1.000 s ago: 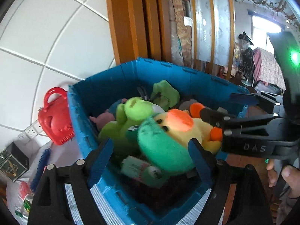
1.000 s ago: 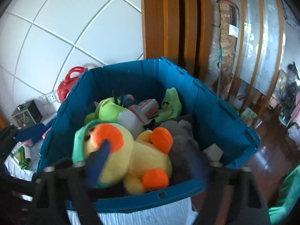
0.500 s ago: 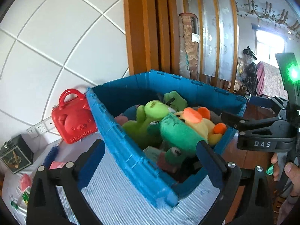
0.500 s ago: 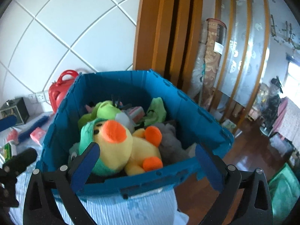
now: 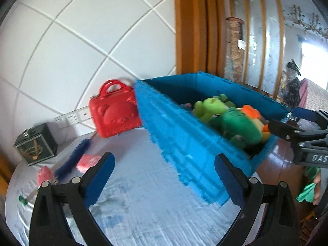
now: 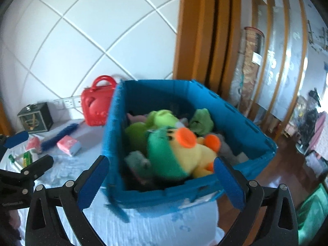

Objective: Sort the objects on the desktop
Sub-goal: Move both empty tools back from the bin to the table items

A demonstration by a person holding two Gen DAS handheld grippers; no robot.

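A blue plastic bin (image 5: 184, 141) (image 6: 242, 119) stands at the right end of the table and holds several plush toys. A yellow duck plush (image 6: 184, 153) with an orange beak and green hood lies on top, beside a green frog plush (image 6: 155, 121) (image 5: 207, 106). My left gripper (image 5: 164, 176) is open and empty, in front of the bin's near wall. My right gripper (image 6: 160, 182) is open and empty, just short of the bin's near rim. It also shows in the left wrist view (image 5: 295, 127), at the bin's right end.
A red toy case (image 5: 114, 110) (image 6: 98, 102) stands against the tiled wall left of the bin. A dark green box (image 5: 35, 143), a blue brush (image 6: 59, 135), a pink packet (image 6: 68, 143) and small items lie on the white cloth at the left. The table ends right of the bin.
Both grippers have drawn back from the bin and swung left. More of the table and the red case shows now. The duck plush stays in the bin.
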